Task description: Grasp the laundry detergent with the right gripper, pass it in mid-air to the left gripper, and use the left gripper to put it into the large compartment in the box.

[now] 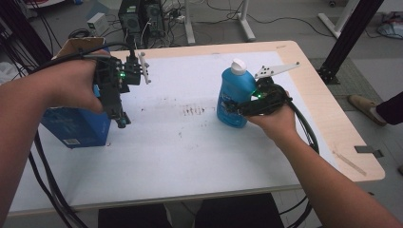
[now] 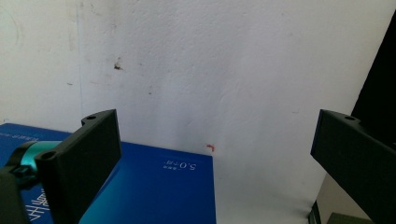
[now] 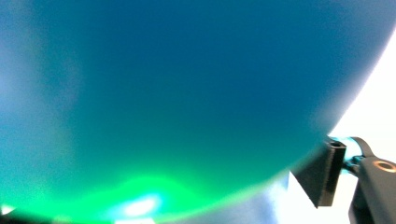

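A blue bottle with a white cap stands upright right of the table's middle. My right gripper reaches it from the right, low on its body, and is shut on it. In the right gripper view the bottle presses close to the lens, with one black finger against its edge. At the left, my left gripper points down, open, beside the right end of a blue box. Its jaws stand wide apart over white table, with the box below them and nothing between them.
A white sheet covers most of the wooden table and carries dark smudges near its middle. A cardboard box sits at the back left corner. Cables hang off the left edge. A black frame post stands on the floor at the right.
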`<state>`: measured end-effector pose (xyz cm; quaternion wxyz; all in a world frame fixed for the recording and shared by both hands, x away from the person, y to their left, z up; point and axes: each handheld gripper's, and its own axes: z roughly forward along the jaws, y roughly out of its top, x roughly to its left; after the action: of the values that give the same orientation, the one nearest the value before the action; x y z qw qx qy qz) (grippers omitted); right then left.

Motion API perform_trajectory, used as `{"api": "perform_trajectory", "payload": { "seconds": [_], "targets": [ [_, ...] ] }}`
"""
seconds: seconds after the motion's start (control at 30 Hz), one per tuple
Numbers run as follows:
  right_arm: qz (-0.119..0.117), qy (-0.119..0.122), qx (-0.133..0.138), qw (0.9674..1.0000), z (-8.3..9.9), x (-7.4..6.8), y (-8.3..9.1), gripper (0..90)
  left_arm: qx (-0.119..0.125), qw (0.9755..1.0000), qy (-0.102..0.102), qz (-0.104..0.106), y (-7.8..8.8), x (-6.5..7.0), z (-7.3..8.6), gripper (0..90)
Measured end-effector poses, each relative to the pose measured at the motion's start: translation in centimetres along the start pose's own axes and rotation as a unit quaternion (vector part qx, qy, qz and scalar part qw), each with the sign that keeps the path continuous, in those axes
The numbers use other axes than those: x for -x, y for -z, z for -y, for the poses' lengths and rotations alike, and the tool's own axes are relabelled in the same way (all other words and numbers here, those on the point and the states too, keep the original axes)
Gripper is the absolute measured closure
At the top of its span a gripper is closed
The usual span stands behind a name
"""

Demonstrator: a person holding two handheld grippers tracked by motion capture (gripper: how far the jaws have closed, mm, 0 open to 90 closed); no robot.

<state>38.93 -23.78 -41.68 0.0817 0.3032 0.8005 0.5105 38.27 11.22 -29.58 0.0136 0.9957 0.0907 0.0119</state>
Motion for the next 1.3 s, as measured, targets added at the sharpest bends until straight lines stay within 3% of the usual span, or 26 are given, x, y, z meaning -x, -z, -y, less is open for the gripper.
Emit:
{"api": "perform_trajectory", "payload": {
  "seconds": [0.63, 0.77, 0.83, 1.0, 1.3],
  "targets": [
    [0.006, 0.016, 0.011, 0.9998, 0.1, -0.5, 0.0, 39.7, -0.004, 1.0, -0.001, 0.0, 0.0, 0.0, -0.1, 1.7],
    [0.016, 0.03, 0.018, 0.9993, 0.2, -0.7, 0.1, 42.2, -0.002, 1.0, 0.001, -0.001, -0.1, 0.0, -0.2, 1.7],
    [0.034, 0.055, 0.026, 0.9976, 0.3, -1.2, 0.1, 45.1, -0.002, 1.0, -0.002, -0.001, -0.1, 0.0, -0.3, 1.7],
    [0.039, 0.066, 0.032, 0.9966, 0.4, -1.4, 0.1, 46.3, -0.002, 1.0, -0.001, -0.002, -0.1, 0.0, -0.4, 1.7],
    [0.019, 0.067, 0.028, 0.9972, -0.2, -2.1, 0.8, 46.2, 0.003, 1.0, 0.0, -0.002, 0.2, 0.1, -0.6, 1.7]
  ]
}}
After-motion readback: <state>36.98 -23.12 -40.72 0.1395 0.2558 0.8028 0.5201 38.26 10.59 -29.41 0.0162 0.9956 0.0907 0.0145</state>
